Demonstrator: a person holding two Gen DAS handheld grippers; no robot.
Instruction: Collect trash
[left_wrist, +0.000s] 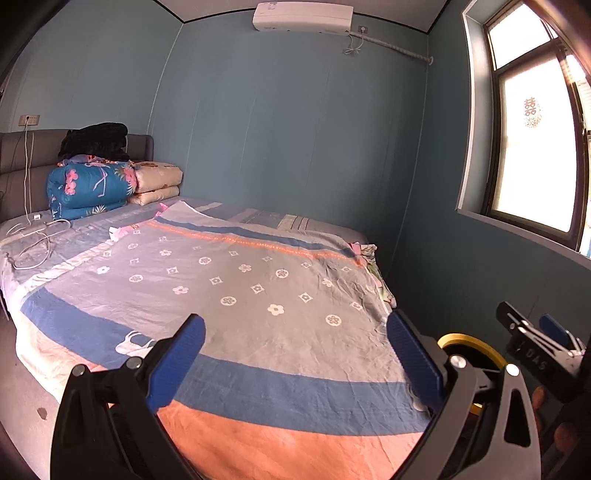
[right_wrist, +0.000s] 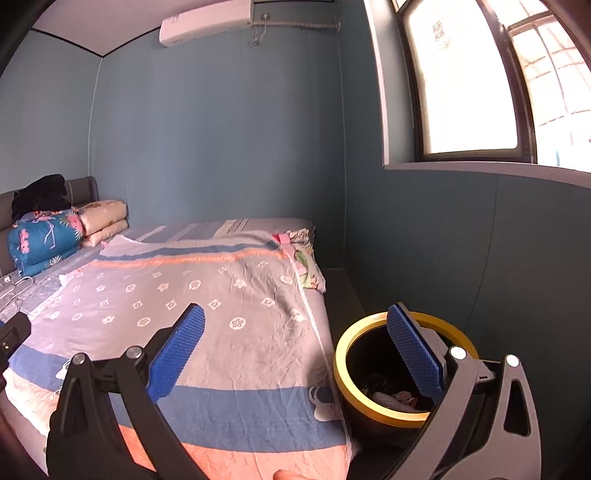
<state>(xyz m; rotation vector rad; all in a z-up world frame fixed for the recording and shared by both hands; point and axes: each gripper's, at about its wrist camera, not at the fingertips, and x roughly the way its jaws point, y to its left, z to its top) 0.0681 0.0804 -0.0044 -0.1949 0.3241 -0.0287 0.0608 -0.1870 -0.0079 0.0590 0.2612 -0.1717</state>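
A black trash bin with a yellow rim (right_wrist: 369, 373) stands on the floor at the bed's right side; crumpled trash (right_wrist: 395, 397) lies inside it. Its rim also shows in the left wrist view (left_wrist: 469, 341). My right gripper (right_wrist: 295, 350) is open and empty, its right finger above the bin's mouth, its left finger over the bed. My left gripper (left_wrist: 295, 354) is open and empty above the bed's foot. The right gripper's body shows at the right of the left wrist view (left_wrist: 535, 347). A small white scrap (left_wrist: 114, 233) lies on the bed.
The bed (left_wrist: 258, 280) carries a patterned sheet, folded quilts (left_wrist: 92, 184) and dark clothing at the headboard, and white charger cables (left_wrist: 37, 232). Blue walls and a window (right_wrist: 472, 81) bound the narrow floor strip beside the bin.
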